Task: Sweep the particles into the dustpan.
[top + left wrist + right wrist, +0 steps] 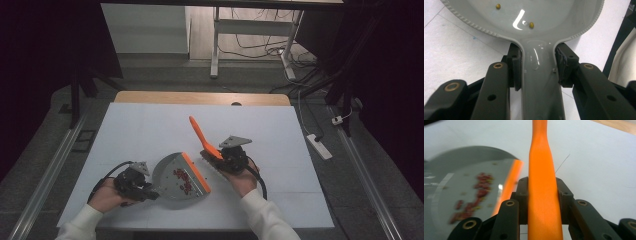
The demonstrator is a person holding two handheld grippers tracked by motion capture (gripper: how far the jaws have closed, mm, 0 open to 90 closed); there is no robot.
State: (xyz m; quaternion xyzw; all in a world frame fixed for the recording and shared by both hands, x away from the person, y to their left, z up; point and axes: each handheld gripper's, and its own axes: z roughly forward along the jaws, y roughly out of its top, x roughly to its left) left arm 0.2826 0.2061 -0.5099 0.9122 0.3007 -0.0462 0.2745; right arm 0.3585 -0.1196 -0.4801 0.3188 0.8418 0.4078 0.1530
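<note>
A grey dustpan (176, 176) with an orange front lip (196, 173) rests on the white table mat (150, 130). Red crumbs (182, 180) lie inside it. My left gripper (151, 194) is shut on the pan's grey handle (540, 85); in the left gripper view both pads (515, 70) press its sides. My right gripper (223, 156) is shut on the orange handle (200, 134) of a brush just right of the pan's lip. The brush's white bristles (212, 167) point down at the mat. In the right gripper view the orange handle (542, 182) runs up between the jaws, with the dustpan (461, 182) and its crumbs (479, 192) to the left.
The mat covers a wooden table whose far edge (200, 97) shows. A white desk frame (250, 30) and loose cables (260, 47) stand on the floor beyond. A power strip (320, 146) lies on the floor to the right. Metal rails (50, 170) run along both sides.
</note>
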